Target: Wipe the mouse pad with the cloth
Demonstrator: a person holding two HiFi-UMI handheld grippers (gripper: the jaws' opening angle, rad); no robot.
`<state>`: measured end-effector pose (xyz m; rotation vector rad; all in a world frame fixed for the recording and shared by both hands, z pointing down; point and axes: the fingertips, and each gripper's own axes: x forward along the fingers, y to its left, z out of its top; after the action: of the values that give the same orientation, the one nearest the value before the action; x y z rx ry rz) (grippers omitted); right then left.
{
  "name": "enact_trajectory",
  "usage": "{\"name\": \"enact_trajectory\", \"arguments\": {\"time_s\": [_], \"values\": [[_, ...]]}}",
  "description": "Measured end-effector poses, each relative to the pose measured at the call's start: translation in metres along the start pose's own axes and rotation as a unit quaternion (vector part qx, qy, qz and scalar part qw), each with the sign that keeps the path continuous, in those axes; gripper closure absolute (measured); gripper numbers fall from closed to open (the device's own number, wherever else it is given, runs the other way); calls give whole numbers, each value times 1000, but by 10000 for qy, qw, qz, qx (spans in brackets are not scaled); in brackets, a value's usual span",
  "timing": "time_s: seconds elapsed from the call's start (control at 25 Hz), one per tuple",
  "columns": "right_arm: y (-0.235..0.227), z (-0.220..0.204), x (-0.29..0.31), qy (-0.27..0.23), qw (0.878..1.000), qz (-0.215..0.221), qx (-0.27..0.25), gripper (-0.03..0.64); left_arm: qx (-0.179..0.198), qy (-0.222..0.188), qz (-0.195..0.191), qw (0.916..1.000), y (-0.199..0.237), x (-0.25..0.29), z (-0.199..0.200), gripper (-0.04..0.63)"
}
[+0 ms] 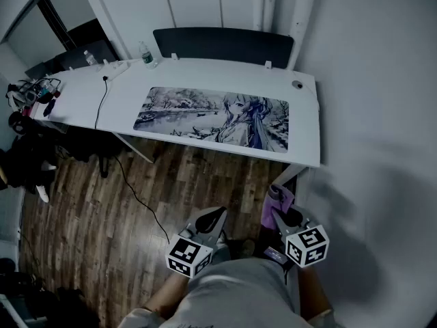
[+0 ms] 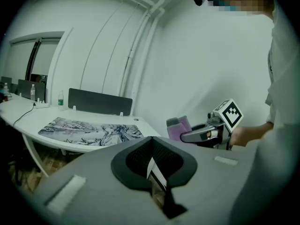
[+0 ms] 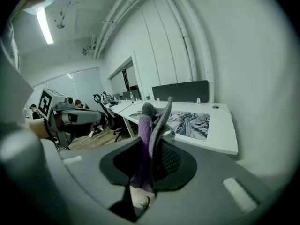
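Observation:
The mouse pad point(image 1: 212, 118) with a printed winter picture lies flat on the white desk point(image 1: 304, 121); it also shows in the left gripper view point(image 2: 89, 129) and the right gripper view point(image 3: 190, 121). Both grippers are held low over the floor, well short of the desk. My right gripper point(image 1: 278, 209) point(image 3: 152, 146) is shut on a purple cloth point(image 3: 149, 123), which sticks up between its jaws point(image 1: 276, 198) point(image 2: 179, 127). To its left, my left gripper point(image 1: 213, 219) point(image 2: 151, 150) is shut with nothing in it.
A dark partition point(image 1: 222, 44) runs along the desk's back edge. A water bottle point(image 1: 147, 55) and a black cable point(image 1: 102, 108) are on the left part of the desk. Wood floor point(image 1: 102, 210) lies between me and the desk; a white wall point(image 1: 382, 115) stands at right.

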<state>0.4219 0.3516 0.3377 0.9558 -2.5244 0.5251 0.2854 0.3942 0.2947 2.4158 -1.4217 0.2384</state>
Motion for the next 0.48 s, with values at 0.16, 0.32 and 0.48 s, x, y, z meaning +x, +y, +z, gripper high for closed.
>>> {"name": "enact_trajectory", "arguments": {"time_s": [0.16,0.32,0.48], "values": [[4,1,6,48,10000,20,-62,531,-26,-10,-17,10000,7,0,0,577],[10,8,15,17,10000,-32,-50,531,-32,-42,-37,10000,19,-4,2,577],[17,22,23,-138,9999,-21,56,529,-51,-108,-90,9999,34,-9,7,576]]}}
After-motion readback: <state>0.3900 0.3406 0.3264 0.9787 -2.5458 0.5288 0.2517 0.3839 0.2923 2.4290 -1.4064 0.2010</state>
